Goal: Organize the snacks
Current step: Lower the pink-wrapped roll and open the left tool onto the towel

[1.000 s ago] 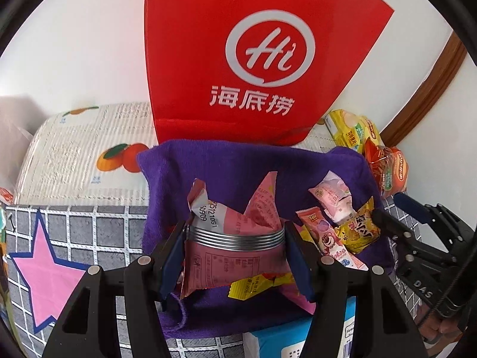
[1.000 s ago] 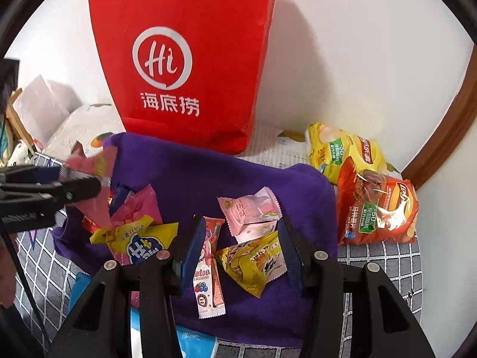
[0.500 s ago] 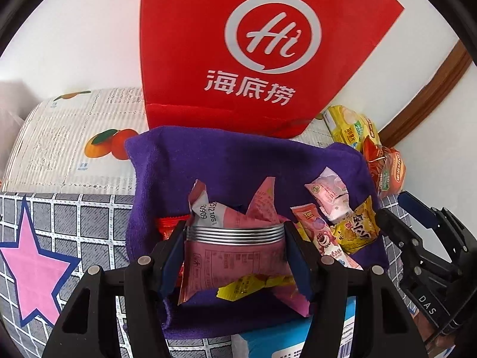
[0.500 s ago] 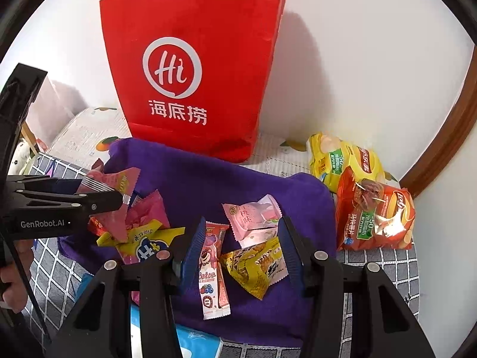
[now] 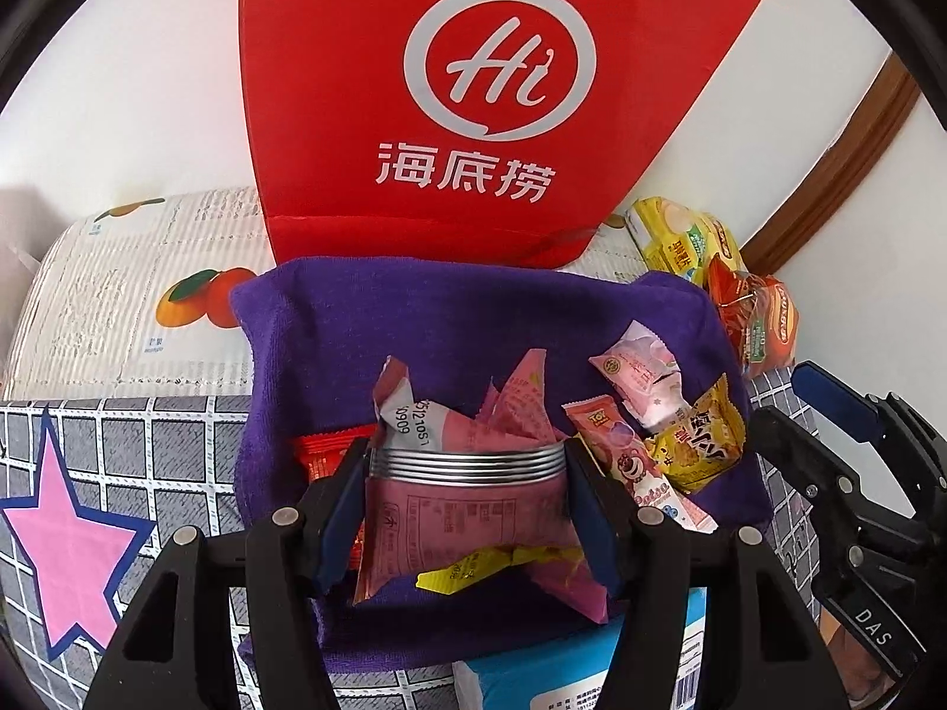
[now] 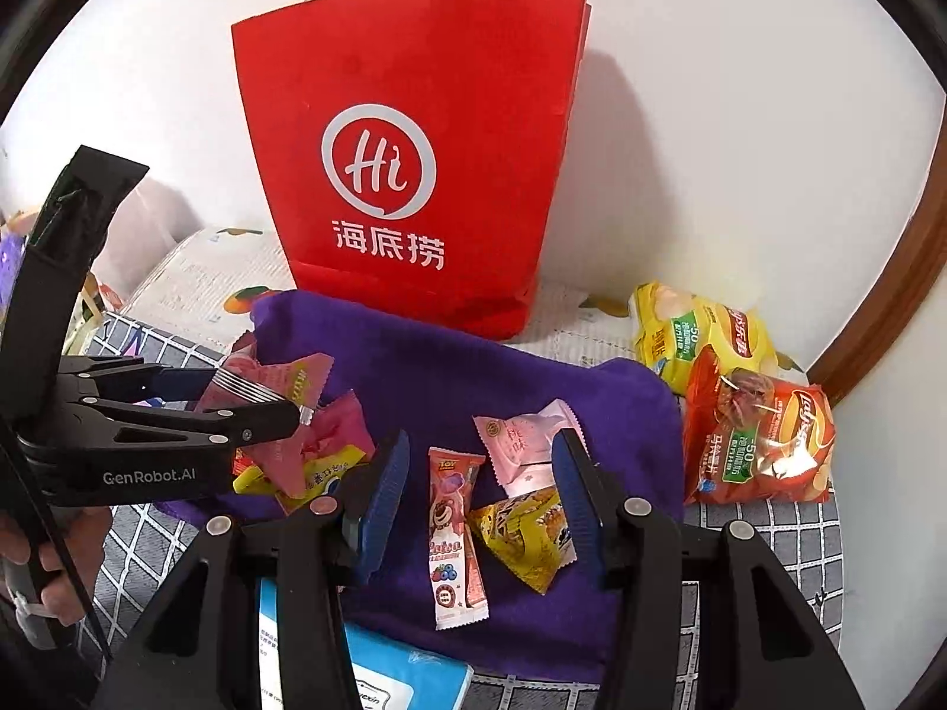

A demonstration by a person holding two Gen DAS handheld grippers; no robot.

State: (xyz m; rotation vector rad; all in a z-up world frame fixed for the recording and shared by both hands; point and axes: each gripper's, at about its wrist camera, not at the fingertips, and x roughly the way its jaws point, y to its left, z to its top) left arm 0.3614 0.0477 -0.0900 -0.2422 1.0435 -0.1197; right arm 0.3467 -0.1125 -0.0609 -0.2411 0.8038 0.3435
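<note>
My left gripper is shut on a pink snack packet and holds it above the purple towel; it shows at the left of the right wrist view. My right gripper is open and empty, above a pink bear-print stick snack, a yellow packet and a pale pink packet. The red paper bag stands upright behind the towel. More packets lie under the held one.
A yellow chip bag and a red chip bag lie at the right by the wall. A blue tissue pack sits at the towel's near edge. A checked mat with a pink star lies left.
Both grippers have risen and pulled back a little; the red bag's top and handles now show in the right wrist view. The left gripper still grips the pink packet.
</note>
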